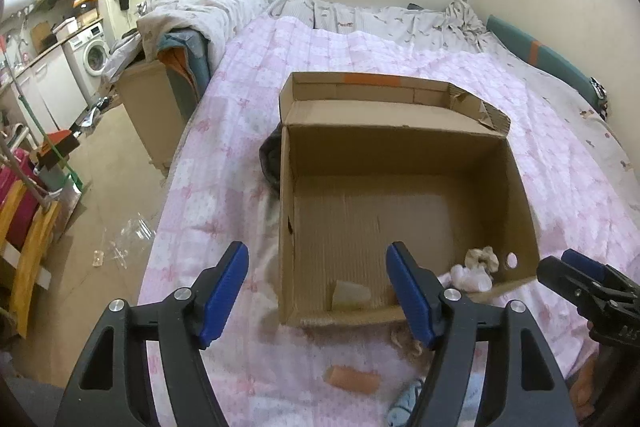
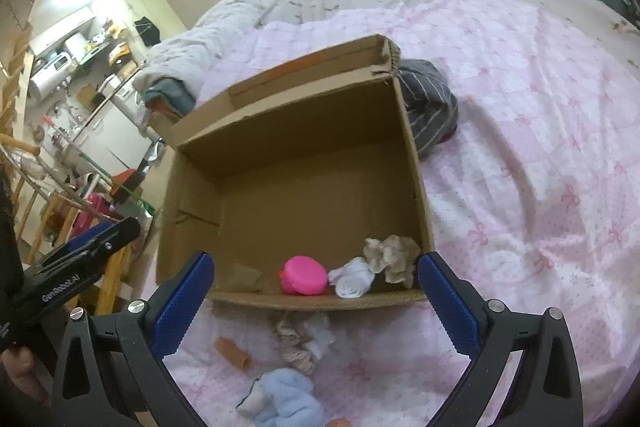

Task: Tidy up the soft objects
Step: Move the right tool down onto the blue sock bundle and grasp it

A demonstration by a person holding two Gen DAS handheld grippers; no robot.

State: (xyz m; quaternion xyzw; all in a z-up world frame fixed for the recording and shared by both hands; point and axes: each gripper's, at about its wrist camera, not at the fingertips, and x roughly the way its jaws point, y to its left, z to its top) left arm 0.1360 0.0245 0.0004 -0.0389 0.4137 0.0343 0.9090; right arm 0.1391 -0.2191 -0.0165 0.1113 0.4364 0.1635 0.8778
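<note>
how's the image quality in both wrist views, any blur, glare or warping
Left wrist view: fisheye bends the bed edge, corners vignette black, the wall top right blows out white, and the cardboard box is fairly sharp. Right wrist view: same warping, a ceiling light glares top left, and the blue fluffy item near the lens looks soft.

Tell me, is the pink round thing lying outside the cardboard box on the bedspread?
No, the pink round thing sits inside the cardboard box, against its near wall beside a white sock.
</note>
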